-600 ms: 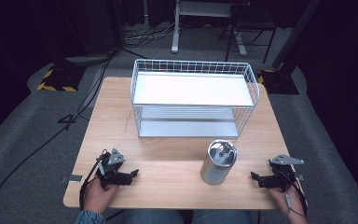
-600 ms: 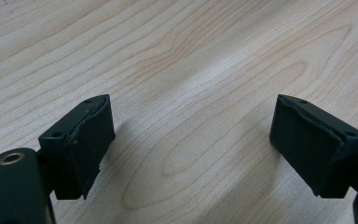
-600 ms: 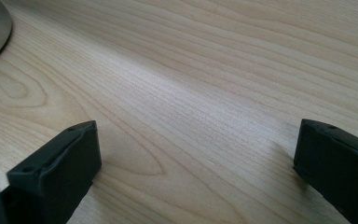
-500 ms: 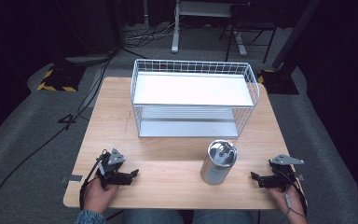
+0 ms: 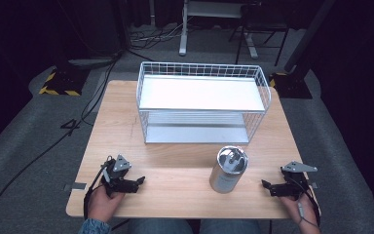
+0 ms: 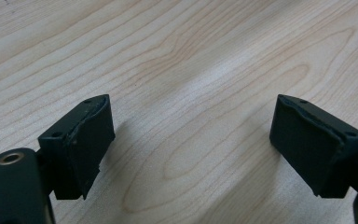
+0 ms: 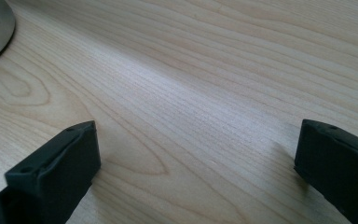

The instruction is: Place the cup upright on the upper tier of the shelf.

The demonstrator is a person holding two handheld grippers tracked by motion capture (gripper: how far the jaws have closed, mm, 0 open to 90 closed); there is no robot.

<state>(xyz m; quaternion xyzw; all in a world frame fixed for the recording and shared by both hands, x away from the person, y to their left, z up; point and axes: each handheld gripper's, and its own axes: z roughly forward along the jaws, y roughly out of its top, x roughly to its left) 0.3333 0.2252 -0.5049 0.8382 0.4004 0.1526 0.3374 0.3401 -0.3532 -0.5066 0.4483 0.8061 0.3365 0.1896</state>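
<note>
At the near edge of the wooden table (image 5: 185, 161), the person's two hands rest on the top, each holding a gripper. On the near left corner, the left gripper (image 5: 139, 183) lies with its jaws spread wide and only bare wood between them. Over on the near right, the right gripper (image 5: 267, 186) also has its jaws wide apart, gripping nothing and pointing toward the metal canister (image 5: 228, 169). That canister stands upright between the two grippers, nearer the right one and clear of both. Farther back, a white wire basket (image 5: 202, 105) sits on the table just beyond the canister.
</note>
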